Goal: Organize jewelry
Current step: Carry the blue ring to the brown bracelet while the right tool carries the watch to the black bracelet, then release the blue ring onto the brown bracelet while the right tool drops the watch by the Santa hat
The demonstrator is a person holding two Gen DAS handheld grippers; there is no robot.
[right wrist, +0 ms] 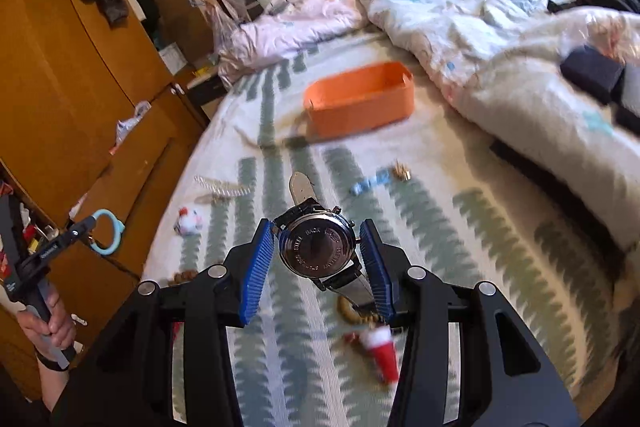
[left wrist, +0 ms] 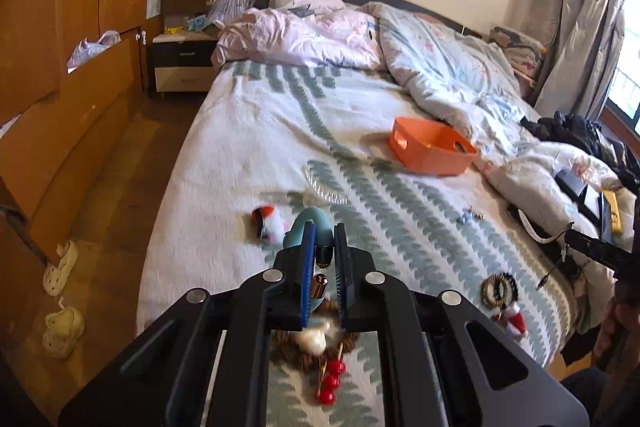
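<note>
My left gripper (left wrist: 323, 233) is shut on a teal ring-shaped bracelet (left wrist: 310, 223) with gold barrel ends, held above the bed. It also shows at the left of the right wrist view (right wrist: 107, 230). My right gripper (right wrist: 318, 241) is shut on a wristwatch (right wrist: 318, 247), steel case back facing the camera, white strap pointing away. An orange basket (left wrist: 432, 146) sits on the bedspread ahead, also in the right wrist view (right wrist: 358, 99). A pearl strand (left wrist: 322, 187), a red-white pompom clip (left wrist: 268, 223), and a blue-and-gold piece (right wrist: 378, 181) lie on the bed.
A brown furry clip with pearls and red beads (left wrist: 320, 351) lies below my left gripper. A dark beaded bracelet (left wrist: 498, 291) and a small Santa-hat clip (right wrist: 380, 351) lie near the bed edge. Crumpled duvet (left wrist: 440, 59) covers the far right. Wooden wardrobe (left wrist: 60, 67) stands left.
</note>
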